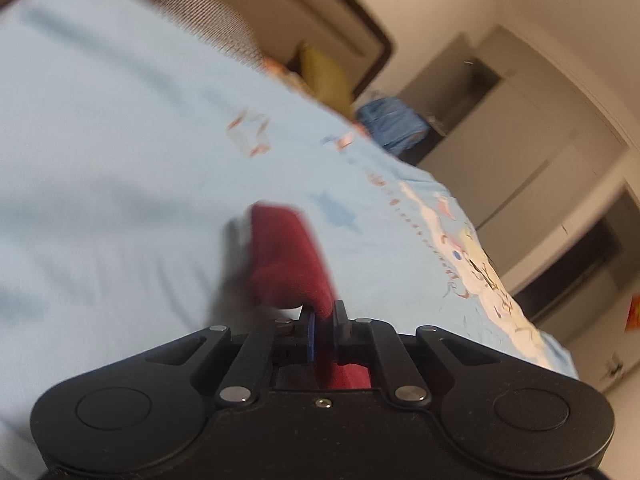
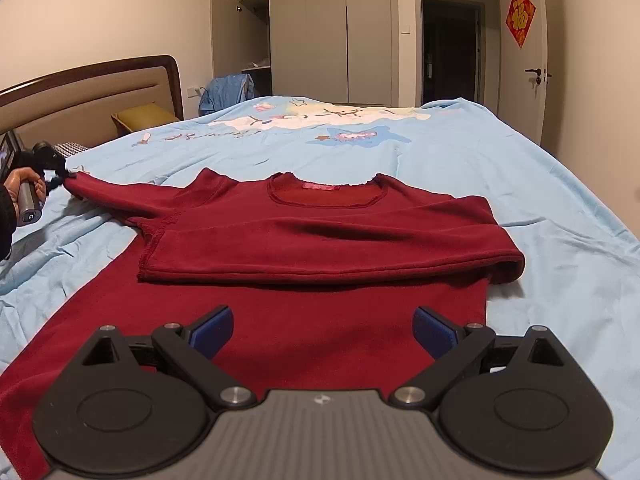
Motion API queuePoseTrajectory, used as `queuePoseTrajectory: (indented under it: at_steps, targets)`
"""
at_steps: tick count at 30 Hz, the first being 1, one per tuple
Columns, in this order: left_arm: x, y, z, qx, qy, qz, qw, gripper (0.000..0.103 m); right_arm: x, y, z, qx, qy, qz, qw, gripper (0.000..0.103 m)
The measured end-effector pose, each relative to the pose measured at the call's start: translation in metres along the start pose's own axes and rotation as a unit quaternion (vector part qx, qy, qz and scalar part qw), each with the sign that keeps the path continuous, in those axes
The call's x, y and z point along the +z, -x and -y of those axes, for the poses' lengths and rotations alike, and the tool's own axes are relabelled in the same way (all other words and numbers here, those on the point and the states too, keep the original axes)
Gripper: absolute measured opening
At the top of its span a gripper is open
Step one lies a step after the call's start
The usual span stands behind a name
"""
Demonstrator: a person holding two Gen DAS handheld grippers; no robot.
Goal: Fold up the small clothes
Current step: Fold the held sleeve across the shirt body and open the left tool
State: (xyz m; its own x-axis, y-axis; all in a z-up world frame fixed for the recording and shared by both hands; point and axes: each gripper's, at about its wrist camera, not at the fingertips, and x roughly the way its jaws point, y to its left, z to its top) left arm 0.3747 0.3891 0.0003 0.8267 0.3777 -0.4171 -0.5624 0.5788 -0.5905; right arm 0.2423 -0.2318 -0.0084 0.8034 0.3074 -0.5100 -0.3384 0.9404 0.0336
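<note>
A dark red long-sleeved top (image 2: pixel 320 236) lies flat on the light blue bedspread (image 2: pixel 460 152), neck away from me. One sleeve is folded across the chest. The other sleeve (image 2: pixel 112 192) stretches out to the left, its cuff (image 1: pixel 288 256) pinched in my left gripper (image 1: pixel 324 320), which is shut on it; a hand holds that gripper (image 2: pixel 60 174) at the far left of the right wrist view. The left wrist view is blurred. My right gripper (image 2: pixel 322 332) hovers open above the top's lower part, nothing between its blue pads (image 2: pixel 212 330).
A padded headboard (image 2: pixel 88 96) with a yellow-green pillow (image 2: pixel 140 116) and a checked pillow (image 1: pixel 208 20) stands at the left. Beyond the bed are blue cloth on a stand (image 2: pixel 228 88), grey wardrobes (image 2: pixel 320 32), a dark doorway (image 2: pixel 452 48) and a white door (image 2: pixel 536 64).
</note>
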Motion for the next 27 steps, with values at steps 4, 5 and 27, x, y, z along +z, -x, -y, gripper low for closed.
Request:
queuePoseTrajectory:
  at_steps: [4,5,27]
  targets:
    - [-0.001,0.034,0.062,-0.026,-0.16,0.055,0.9853,0.007,-0.002,0.005,0.002,0.002,-0.005,0.006,1.0,0.099]
    - [-0.006,0.045,0.08,-0.035,-0.207,0.069,0.9753,0.007,-0.002,0.005,0.003,0.003,-0.007,0.007,1.0,0.099]
    - [-0.28,0.152,0.196,-0.289,-0.558,-0.083,0.7736,0.009,-0.031,0.037,0.065,-0.062,-0.088,0.009,0.994,0.099]
